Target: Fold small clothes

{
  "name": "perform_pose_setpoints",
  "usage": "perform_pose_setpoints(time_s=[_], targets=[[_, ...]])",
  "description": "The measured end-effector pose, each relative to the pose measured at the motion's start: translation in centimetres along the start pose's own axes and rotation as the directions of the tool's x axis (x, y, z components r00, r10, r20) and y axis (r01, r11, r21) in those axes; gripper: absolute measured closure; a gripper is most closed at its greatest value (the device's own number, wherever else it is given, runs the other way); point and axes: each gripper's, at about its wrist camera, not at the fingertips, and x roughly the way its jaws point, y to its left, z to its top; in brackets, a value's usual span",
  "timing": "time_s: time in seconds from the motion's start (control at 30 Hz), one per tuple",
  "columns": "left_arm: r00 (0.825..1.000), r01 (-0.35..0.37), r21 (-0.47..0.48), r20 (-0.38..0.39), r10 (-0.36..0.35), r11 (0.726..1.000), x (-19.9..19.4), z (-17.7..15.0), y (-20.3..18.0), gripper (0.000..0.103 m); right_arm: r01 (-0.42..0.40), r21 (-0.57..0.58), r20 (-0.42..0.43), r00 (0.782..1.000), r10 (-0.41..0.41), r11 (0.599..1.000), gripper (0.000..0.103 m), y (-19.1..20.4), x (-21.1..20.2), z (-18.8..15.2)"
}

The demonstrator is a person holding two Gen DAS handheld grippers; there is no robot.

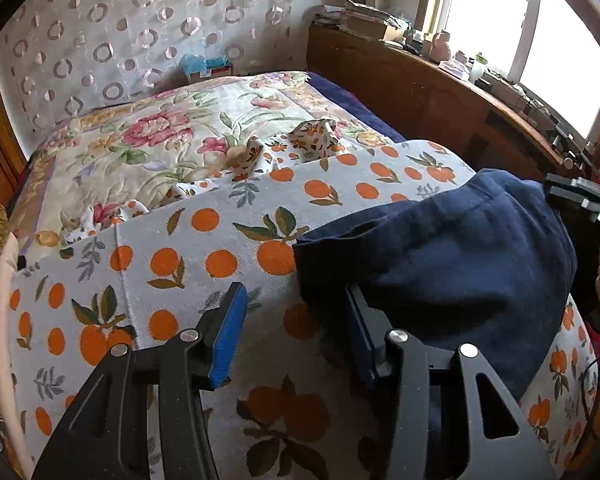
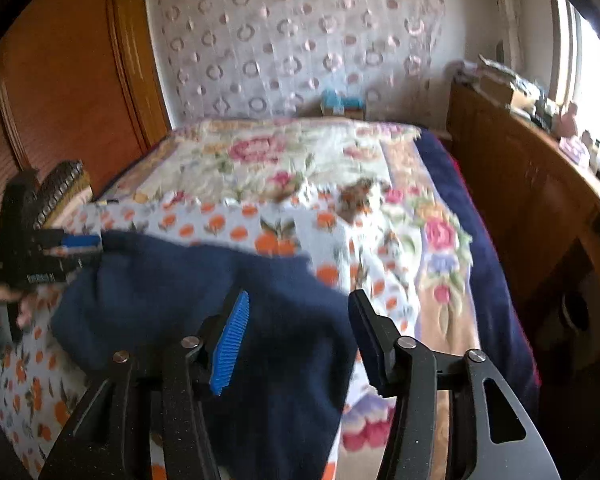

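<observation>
On the bed (image 1: 148, 152), over an orange-print cloth (image 1: 220, 248), lies a dark blue garment (image 1: 452, 248) in a rumpled heap. Left gripper (image 1: 296, 332) hovers at its near edge, jaws parted, nothing clamped between them. Right gripper (image 2: 298, 340) hangs above the same garment with jaws apart, gripping nothing; that view is blurred.

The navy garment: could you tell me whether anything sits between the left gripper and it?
Nothing visible does. The left gripper hangs with jaws open right at the near edge of the navy garment, which lies on the orange-print cloth; only bare cloth shows between the jaws.
</observation>
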Motion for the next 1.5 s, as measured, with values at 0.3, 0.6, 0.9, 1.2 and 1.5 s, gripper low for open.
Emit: perform_pose_setpoints(time_s=[0.3,0.6,0.9,1.2,1.5], targets=[[0.999,0.035,-0.029,0.023,-0.034,0.999,-0.2,0.7,-0.1,0.053,-0.030,0.111,-0.078,0.996,0.038,0.993,0.041,-1.5,3.1,1.3],[0.999,0.029,-0.009,0.024,-0.029,1.000,0.2,1.1,-0.9,0.053,-0.084,0.145,-0.079,0.992,0.096,0.986,0.041,-1.3,4.1,1.0],[0.999,0.034,-0.035,-0.014,-0.035,0.999,1.8,0.9,-0.8,0.053,-0.056,0.137,-0.069,0.995,0.065,0.989,0.040,-0.5,5.3,0.6],[0.994,0.102,-0.087,-0.023,-0.104,0.991,1.7,1.2,-0.8,0.053,-0.082,0.102,-0.056,0.994,0.089,0.991,0.072,-0.1,5.5,0.3],[0.984,0.172,-0.062,-0.024,-0.174,0.983,2.0,1.1,-2.1,0.055,-0.087,0.070,-0.015,0.996,0.089,0.994,0.084,0.3,4.9,-0.1]])
